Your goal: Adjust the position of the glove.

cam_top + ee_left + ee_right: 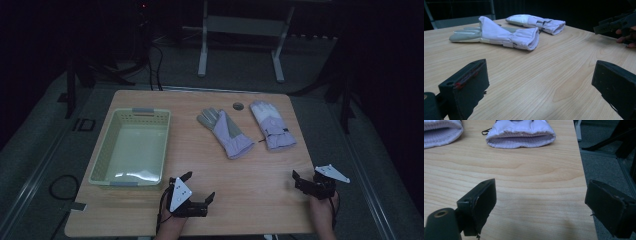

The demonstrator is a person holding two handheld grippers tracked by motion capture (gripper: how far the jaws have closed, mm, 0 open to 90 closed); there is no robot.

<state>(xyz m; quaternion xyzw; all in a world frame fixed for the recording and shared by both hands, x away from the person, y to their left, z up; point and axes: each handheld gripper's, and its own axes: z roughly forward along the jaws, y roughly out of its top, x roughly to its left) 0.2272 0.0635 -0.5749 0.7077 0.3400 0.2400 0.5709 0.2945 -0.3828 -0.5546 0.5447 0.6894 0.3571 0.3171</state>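
The two gloves lie on the far half of the bench (260, 200), side by side and a little apart, with their cuffs turned toward the person. This position makes sense to me: the open cuffs are the easiest parts to catch from the near edge.

The largest thing on the bench is the pale green basket (102, 162), which stands empty at the left side, well apart from the gloves. Probably it waits there to receive them.

The left glove (226, 132) lies palm up, with grey fingers, and it is tilted so that its cuff points to the middle. The right glove (272, 126) lies near the right edge. A small dark round thing (238, 105) rests between their fingertips; what it is I cannot tell.

The left claw (200, 186) rests near the front edge, jaws apart and holding nothing; the left glove is ahead of it, not yet close. The right claw (299, 180) stands at the front right corner, also wide apart and empty, and the cuff of the right glove lies straight ahead of it.
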